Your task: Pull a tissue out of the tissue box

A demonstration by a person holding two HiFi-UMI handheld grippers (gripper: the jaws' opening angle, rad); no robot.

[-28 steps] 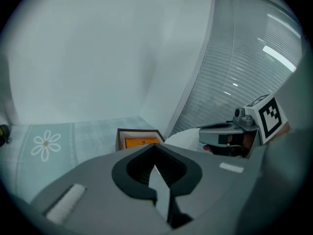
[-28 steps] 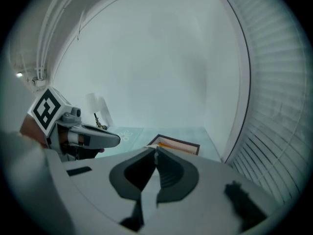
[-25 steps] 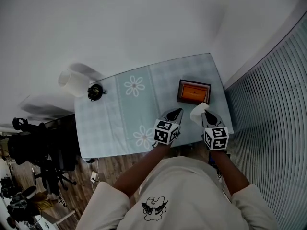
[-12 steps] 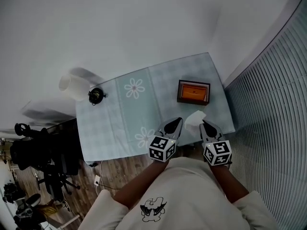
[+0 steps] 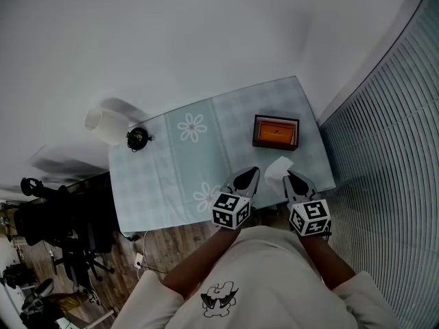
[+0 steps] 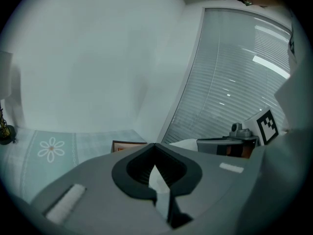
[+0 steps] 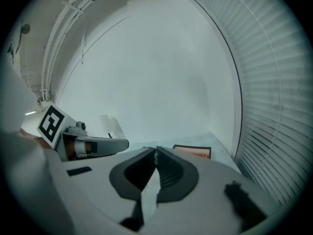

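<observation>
The right claw (image 5: pixel 289 175) was clenched on the one white tissue (image 5: pixel 276 168), which was held clear of the single orange-topped box (image 5: pixel 276 132) on the table (image 5: pixel 171 170). The left claw (image 5: pixel 252 175) was clenched shut on nothing. The two claws pointed forward and slightly downward, side by side over the table's near edge.

Open tablecloth (image 5: pixel 164 164) — tissue box (image 5: pixel 276 132) right
</observation>
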